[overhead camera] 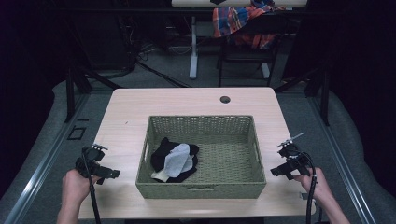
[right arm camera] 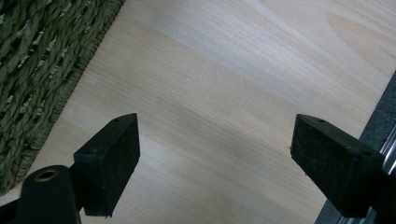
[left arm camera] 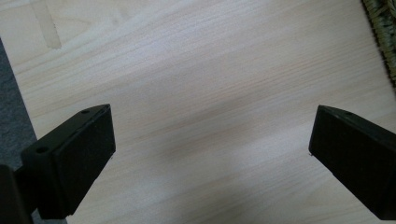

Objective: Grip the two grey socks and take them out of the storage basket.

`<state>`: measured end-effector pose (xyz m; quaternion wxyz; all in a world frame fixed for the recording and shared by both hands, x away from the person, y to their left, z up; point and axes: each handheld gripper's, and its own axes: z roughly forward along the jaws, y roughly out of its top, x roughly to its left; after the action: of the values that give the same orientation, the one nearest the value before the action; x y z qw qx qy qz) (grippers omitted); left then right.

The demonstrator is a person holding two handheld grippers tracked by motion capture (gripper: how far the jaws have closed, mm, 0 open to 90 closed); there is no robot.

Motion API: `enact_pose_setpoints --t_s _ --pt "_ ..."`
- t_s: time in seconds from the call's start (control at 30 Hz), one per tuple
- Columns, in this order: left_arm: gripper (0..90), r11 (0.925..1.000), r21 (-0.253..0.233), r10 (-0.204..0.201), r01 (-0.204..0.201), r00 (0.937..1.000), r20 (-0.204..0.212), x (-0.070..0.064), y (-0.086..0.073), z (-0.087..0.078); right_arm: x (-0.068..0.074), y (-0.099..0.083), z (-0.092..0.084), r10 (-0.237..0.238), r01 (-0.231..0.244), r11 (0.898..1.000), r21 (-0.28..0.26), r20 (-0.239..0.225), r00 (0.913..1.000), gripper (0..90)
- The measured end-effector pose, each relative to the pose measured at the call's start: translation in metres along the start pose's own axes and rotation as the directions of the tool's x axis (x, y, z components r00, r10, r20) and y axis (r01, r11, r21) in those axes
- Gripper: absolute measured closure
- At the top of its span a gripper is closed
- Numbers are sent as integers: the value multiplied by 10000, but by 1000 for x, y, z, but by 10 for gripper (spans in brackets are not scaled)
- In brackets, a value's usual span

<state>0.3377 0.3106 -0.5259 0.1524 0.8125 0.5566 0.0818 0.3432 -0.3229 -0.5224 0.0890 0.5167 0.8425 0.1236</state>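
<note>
A woven green basket (overhead camera: 201, 156) stands in the middle of the pale wooden bench (overhead camera: 126, 116), and a small heap of clothes (overhead camera: 175, 160) lies in its left half: a black garment underneath with a grey piece on top and a bit of cream cloth at the near edge. The rest of the basket floor is bare weave. The left hand-held gripper (overhead camera: 109, 173) hovers over the bench just left of the basket, held in the person's left hand (overhead camera: 77, 184); in the left gripper view (left arm camera: 210, 135) its two black jaws stand wide apart with nothing but bare wood between them, and a corner of the basket (left arm camera: 380, 28) shows at the upper right. The right hand-held gripper (overhead camera: 275, 171) sits on the opposite side, just right of the basket, held in the right hand (overhead camera: 315, 183); in the right gripper view (right arm camera: 215, 140) its jaws are likewise spread and empty, with the basket's side wall (right arm camera: 42, 65) at the left. Neither one touches the basket or the clothes.
</note>
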Motion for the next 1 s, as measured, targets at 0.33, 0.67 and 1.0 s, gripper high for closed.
enact_pose_setpoints --t_s 0.33,0.67,1.0 --pt "6 9993 -218 310 -310 9995 5 -5 7 -6 -1 -2 -1 70 -71 10000 47 57 10000 155" --pt "11 9946 -1011 -215 248 9992 336 -28 29 -51 -1 -4 -1 51 -51 10000 48 139 9999 155" --pt "16 9867 -1620 222 -108 9974 688 -65 51 -92 0 -4 -2 133 -133 9999 -6 77 9999 154"
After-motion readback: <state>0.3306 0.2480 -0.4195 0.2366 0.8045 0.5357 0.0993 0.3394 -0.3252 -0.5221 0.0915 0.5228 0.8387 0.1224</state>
